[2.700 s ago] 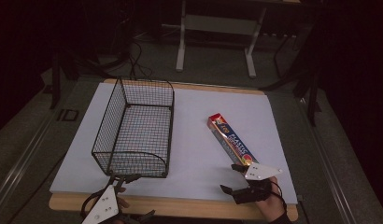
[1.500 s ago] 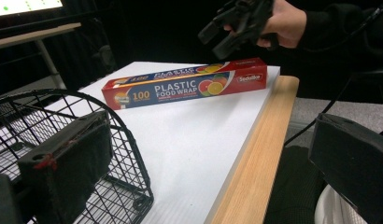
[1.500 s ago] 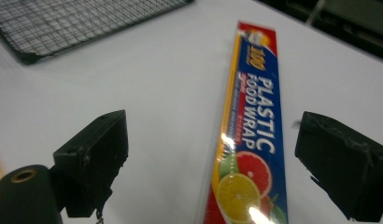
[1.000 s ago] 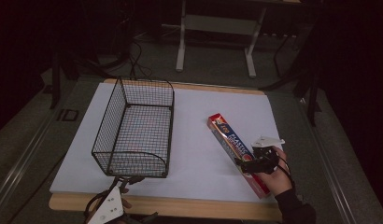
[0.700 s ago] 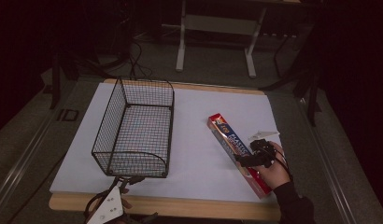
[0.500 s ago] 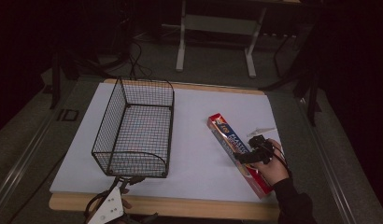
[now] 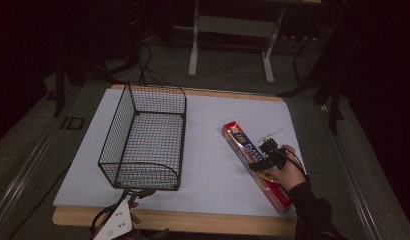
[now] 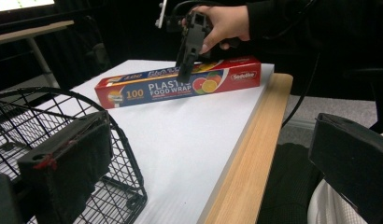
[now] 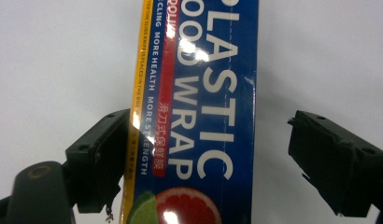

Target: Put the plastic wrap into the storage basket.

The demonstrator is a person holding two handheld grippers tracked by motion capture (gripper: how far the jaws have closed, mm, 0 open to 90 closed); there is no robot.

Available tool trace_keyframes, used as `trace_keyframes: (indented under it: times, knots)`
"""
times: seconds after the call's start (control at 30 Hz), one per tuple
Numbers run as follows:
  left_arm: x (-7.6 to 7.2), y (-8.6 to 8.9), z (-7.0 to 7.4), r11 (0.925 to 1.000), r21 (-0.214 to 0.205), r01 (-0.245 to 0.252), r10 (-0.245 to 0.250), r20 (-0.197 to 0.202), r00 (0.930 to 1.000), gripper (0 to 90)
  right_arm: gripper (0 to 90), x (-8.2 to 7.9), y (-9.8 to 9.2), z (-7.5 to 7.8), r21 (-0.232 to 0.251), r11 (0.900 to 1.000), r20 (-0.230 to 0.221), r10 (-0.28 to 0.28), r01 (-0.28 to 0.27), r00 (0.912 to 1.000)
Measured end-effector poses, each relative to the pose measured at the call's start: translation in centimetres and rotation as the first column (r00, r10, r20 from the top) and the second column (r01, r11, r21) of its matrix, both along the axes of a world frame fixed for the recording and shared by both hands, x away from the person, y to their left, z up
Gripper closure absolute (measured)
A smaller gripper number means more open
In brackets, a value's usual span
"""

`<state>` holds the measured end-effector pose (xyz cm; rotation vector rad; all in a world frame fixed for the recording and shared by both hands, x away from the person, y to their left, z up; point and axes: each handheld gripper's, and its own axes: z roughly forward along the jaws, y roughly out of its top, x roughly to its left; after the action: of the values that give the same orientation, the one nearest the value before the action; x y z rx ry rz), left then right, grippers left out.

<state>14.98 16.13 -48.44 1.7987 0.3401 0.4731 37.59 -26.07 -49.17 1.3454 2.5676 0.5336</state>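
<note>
The plastic food wrap box [image 7: 255, 170] lay flat on the white sheet [image 7: 208, 140] covering the table, to the right of the wire basket [image 7: 145, 137] and well apart from it, with one end towards the table's near wooden edge [image 7: 193, 222].

The right gripper [image 7: 258, 164] was poised over the middle of the box, held by the person's right hand [image 7: 288, 172]. Its jaws had just been closing, with the box between them. In the right gripper view, the left jaw stood at the yellow edge of the box [image 9: 194, 107], while a clear gap of white sheet remained between the box and the right jaw; the pads did not yet clamp it.

The left gripper [image 7: 130, 192] sat at the near end of the basket, by the table's near edge. In the left gripper view its jaws stood wide apart, one beside the basket's rim [image 8: 63, 100], nothing held.
</note>
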Motion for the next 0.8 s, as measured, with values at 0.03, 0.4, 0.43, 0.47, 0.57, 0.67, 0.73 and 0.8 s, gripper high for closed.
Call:
trace_keyframes:
  times: [0.03, 0.4, 0.43, 0.47, 0.57, 0.67, 0.73, 0.8]
  knots:
    - [0.0, 0.0, 0.0, 1.0, 0.0, 0.0, 0.0, 0.0, 1.0, 0.2, 14.3, 0.2, 0.1, 0.0, -0.001, 1.0, -0.009, -0.003, 0.003, 1.0]
    - [-0.1, -0.1, 0.0, 1.0, 0.006, 0.002, -0.002, 0.001, 1.0, 0.2, 14.3, 1.7, 1.3, -0.1, -0.055, 0.9985, -0.07, -0.009, 0.005, 0.9975]
    - [-0.1, -0.1, 0.0, 1.0, 0.006, 0.002, -0.002, 0.001, 1.0, 0.2, 14.4, 1.9, 1.4, -0.1, -0.06, 0.9982, -0.074, -0.013, 0.009, 0.9972]
    - [-0.1, -0.1, 0.0, 1.0, 0.006, 0.003, -0.003, 0.001, 1.0, 0.2, 15.0, 2.0, 1.6, -0.1, -0.067, 0.9978, -0.077, -0.012, 0.006, 0.9969]
    - [-0.1, -0.1, 0.0, 1.0, 0.009, 0.003, -0.003, 0.002, 1.0, 0.2, 16.1, 2.3, 2.0, 0.0, -0.082, 0.9966, -0.074, -0.007, 0.001, 0.9972]
    - [-0.1, -0.1, 0.0, 0.9999, 0.011, 0.004, -0.004, 0.003, 1.0, 0.2, 17.5, 2.6, 2.4, -0.1, -0.089, 0.9961, -0.082, -0.012, 0.005, 0.9965]
    - [-0.1, -0.1, 0.0, 0.9999, 0.013, 0.006, -0.006, 0.003, 1.0, 0.2, 19.9, 2.8, 2.7, -0.2, -0.09, 0.9959, -0.094, -0.014, 0.005, 0.9954]
    - [-0.1, -0.1, -0.1, 0.9999, 0.015, 0.006, -0.006, 0.004, 1.0, 0.2, 20.5, 3.0, 3.0, -0.3, -0.1, 0.995, -0.119, -0.016, 0.004, 0.9928]
